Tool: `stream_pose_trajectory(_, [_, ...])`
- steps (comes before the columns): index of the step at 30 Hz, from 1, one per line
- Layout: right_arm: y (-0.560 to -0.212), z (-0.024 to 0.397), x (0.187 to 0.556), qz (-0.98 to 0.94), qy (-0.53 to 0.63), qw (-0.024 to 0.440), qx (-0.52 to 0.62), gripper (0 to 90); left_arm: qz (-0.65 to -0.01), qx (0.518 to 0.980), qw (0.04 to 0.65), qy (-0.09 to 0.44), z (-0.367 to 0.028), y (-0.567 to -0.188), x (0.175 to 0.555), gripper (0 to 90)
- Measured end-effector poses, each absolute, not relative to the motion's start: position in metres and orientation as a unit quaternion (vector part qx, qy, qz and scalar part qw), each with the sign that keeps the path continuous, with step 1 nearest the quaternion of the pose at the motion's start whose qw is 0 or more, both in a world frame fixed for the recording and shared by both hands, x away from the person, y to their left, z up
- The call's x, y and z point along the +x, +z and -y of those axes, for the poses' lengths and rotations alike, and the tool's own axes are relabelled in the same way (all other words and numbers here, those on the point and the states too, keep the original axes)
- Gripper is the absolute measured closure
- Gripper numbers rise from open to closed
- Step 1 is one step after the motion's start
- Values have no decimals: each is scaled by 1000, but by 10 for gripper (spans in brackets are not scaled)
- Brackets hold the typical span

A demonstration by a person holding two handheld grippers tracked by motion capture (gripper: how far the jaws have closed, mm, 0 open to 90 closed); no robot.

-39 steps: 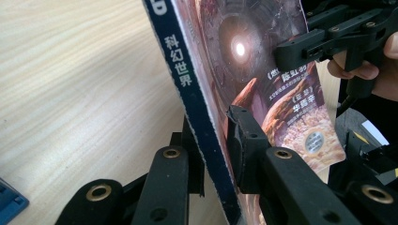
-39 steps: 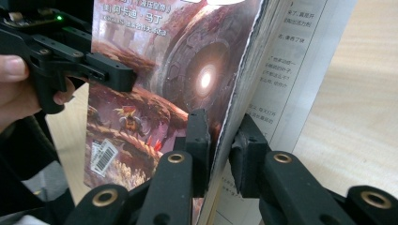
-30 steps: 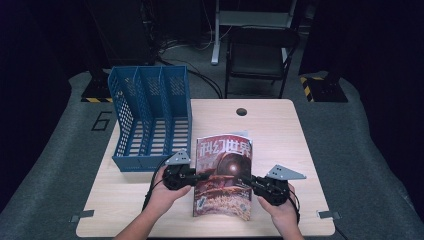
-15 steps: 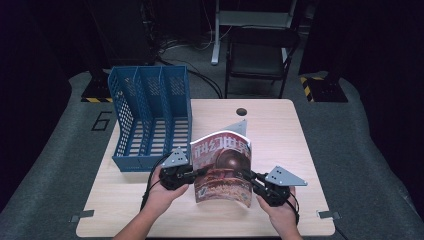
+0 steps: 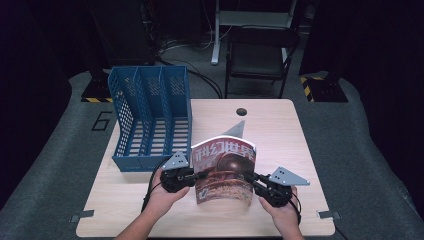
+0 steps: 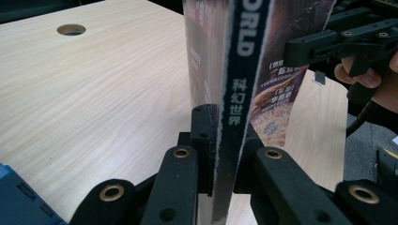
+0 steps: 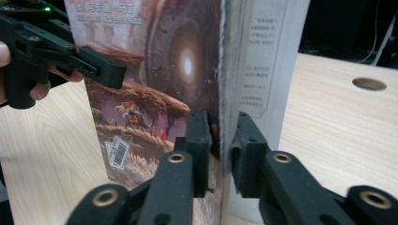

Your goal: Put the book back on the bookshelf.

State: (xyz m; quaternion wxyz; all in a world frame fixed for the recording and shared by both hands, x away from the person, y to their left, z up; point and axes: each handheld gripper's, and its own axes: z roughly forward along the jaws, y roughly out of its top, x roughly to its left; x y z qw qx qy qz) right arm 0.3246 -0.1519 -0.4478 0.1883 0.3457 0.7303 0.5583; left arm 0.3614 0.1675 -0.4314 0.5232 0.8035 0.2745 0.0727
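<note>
Gripping the magazine [image 5: 225, 170] by its spine edge, left gripper [image 6: 220, 154] jaws clamped flat on both sides. Right gripper [image 7: 220, 140] straddles the opposite page edge; its jaws have just been opening, and a slight gap shows beside the paper. Magazine stands nearly upright above the table [image 5: 280, 130], near the front edge, between both hands. Blue file rack [image 5: 150, 120] sits just beside, at the left.
</note>
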Motion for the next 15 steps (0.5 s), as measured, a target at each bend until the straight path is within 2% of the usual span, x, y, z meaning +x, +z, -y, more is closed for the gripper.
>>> stream_pose_trajectory(3, [-449, 153, 325, -731, 558, 182, 349, 750, -270, 807, 520, 69, -168, -431, 361, 833])
stream_pose_trajectory(8, [-455, 153, 327, -740, 553, 159, 348, 638, -272, 804, 526, 58, -169, -432, 360, 831])
stream_pose_trajectory(15, [-462, 160, 330, -752, 535, 132, 362, 594, -270, 804, 527, 55, -167, -431, 358, 829])
